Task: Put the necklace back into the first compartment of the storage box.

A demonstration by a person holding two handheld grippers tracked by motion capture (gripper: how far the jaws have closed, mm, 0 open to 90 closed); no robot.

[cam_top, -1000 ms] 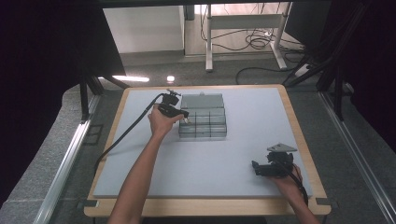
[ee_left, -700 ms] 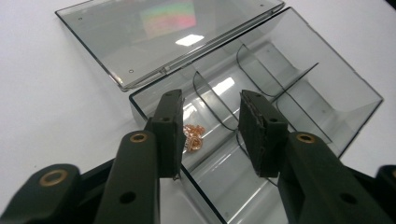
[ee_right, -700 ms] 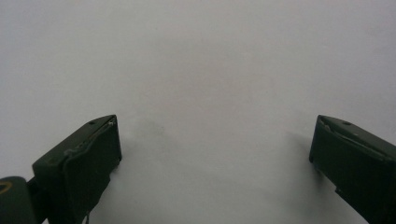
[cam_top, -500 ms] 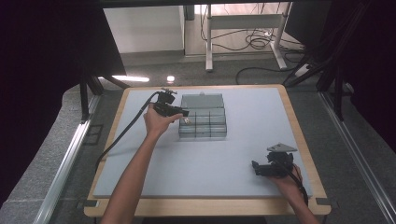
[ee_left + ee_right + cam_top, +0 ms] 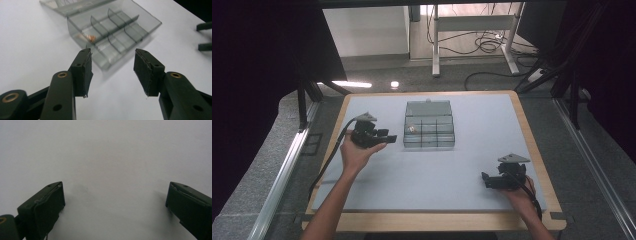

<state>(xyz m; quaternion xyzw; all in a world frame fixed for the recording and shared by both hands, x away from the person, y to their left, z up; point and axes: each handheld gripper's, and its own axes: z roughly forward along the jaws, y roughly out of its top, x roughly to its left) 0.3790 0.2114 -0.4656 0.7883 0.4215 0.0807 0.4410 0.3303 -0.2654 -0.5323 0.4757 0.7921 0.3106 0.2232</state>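
**Visitor:** What are you working on?

**Me:** That clear grey plastic compartment box [image 5: 429, 131] near the middle of the pale grey table mat [image 5: 422, 175], its lid [image 5: 428, 108] folded open and flat behind it. My left gripper [image 5: 388, 138] hangs just beside the box's left side, jaws spread with nothing between them. My right gripper [image 5: 484, 179] sits well apart, low at the near right of the mat, jaws also wide and holding nothing.

**Visitor:** How would the box handle?

**Me:** I'd judge it light and stiff, thin moulded plastic, so it may skate on the mat if I nudge it. The walls look smooth and slippery, and the thin dividers [image 5: 113, 42] might crack under a hard squeeze. I'd take it by an outer wall or a corner, pads [image 5: 86, 72] across the rim, and press gently. The lid's hinge looks like the weak spot, so I wouldn't lift by the lid.

**Visitor:** Anything inside?

**Me:** One small coppery-brown thing [image 5: 91, 38] lies in a compartment on the lid side, at the end nearest my left gripper. I can't tell what it is. The other compartments look empty. It seems tiny and loose, so tipping the box would roll it about.
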